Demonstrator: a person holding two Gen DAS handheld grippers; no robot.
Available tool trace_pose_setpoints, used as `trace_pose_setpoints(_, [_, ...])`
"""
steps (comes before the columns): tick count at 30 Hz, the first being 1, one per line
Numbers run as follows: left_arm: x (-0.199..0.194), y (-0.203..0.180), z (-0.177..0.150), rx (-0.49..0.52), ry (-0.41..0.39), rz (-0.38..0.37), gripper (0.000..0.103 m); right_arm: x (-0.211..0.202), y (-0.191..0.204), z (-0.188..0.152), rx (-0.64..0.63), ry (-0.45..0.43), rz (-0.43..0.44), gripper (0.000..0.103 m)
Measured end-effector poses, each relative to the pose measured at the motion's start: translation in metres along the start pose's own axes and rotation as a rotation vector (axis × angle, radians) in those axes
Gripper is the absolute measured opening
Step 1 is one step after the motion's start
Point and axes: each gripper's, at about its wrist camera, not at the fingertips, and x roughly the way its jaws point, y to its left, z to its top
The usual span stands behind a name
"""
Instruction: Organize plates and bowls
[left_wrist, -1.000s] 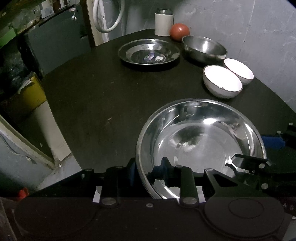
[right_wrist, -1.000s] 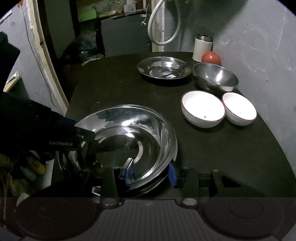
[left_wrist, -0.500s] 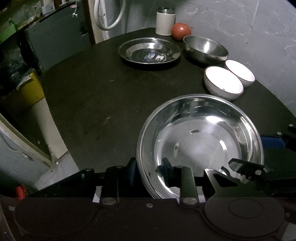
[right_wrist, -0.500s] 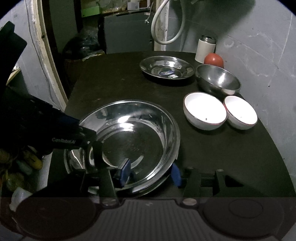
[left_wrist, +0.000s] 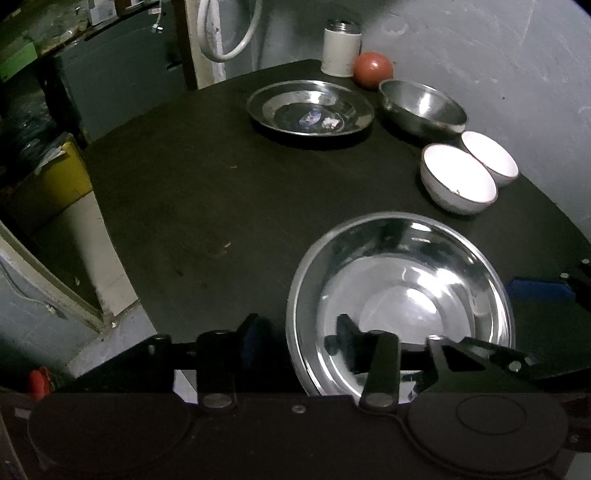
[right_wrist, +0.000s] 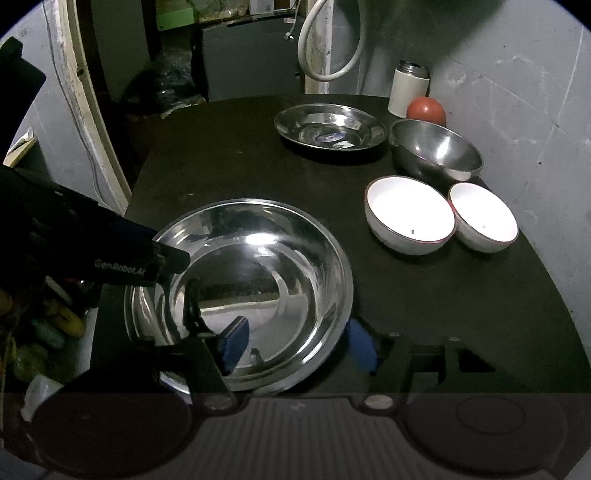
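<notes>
Presently the large steel basin (left_wrist: 400, 295) sits flat on the near part of the round black table (left_wrist: 192, 206), close to its front edge, its polished inside throwing back glare and dark shapes of the tools. Both grippers straddle its rim from opposite sides. On the left gripper (left_wrist: 295, 339), one blue pad stands just outside the basin's left rim and the other black finger reaches over the rim into the bowl; the jaws are opening, with the rim between them and a visible gap at the outer pad, so no grip is seen. On the right gripper (right_wrist: 295, 343), one blue pad lies inside the basin near its floor and the other sits just outside the right rim; these jaws too are opening, spread fairly wide around the rim, and neither pad appears to press on it. In the right wrist view the left tool's black body, bearing pale lettering, crosses the basin's left edge. Beyond the basin, toward the right side of the table, stand two white bowls side by side and almost touching: the larger white bowl (right_wrist: 410, 216) nearer the table's middle, the smaller white bowl (right_wrist: 484, 218) nearer the wall. Behind them rests a deep steel bowl (right_wrist: 436, 153), and to its left a shallow steel plate (right_wrist: 328, 127) with small marks at its centre. At the far edge a white canister (right_wrist: 408, 90) with a metal lid stands upright, with a red round object (right_wrist: 426, 110) just beside it. A white hose (right_wrist: 328, 48) hangs in a loop against the back wall.
</notes>
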Motion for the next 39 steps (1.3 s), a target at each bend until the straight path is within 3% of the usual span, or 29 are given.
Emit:
trace_pose_setpoints(4, [-0.003, 0.006, 0.006, -0.012, -0.034, 0.020, 0.075, 0.001, -0.003, 0.002, 0.017, -0.008, 0.001, 0.078])
trace_pose_setpoints(6, [-0.005, 0.012, 0.010, -0.025, -0.054, 0.026, 0.082, 0.000, -0.006, 0.004, 0.028, -0.017, 0.000, 0.085])
trace_pose_setpoints(13, [-0.001, 0.038, 0.036, -0.103, -0.119, 0.030, 0.100, -0.001, -0.020, 0.019, 0.077, -0.067, 0.010, 0.094])
trace_pose_setpoints(20, [0.012, 0.068, 0.074, -0.229, -0.195, -0.056, 0.102, 0.005, -0.031, 0.048, 0.095, -0.144, 0.014, 0.099])
trace_pose_setpoints(29, [0.052, 0.100, 0.128, -0.285, -0.288, -0.145, 0.102, 0.037, -0.054, 0.099, 0.180, -0.214, 0.053, 0.099])
trace_pose_setpoints(35, [0.099, 0.114, 0.166, -0.326, -0.249, -0.173, 0.102, 0.069, -0.071, 0.130, 0.328, -0.198, 0.099, 0.095])
trace_pose_setpoints(39, [0.125, 0.105, 0.189, -0.247, -0.200, -0.178, 0.102, 0.094, -0.080, 0.143, 0.424, -0.160, 0.102, 0.086])
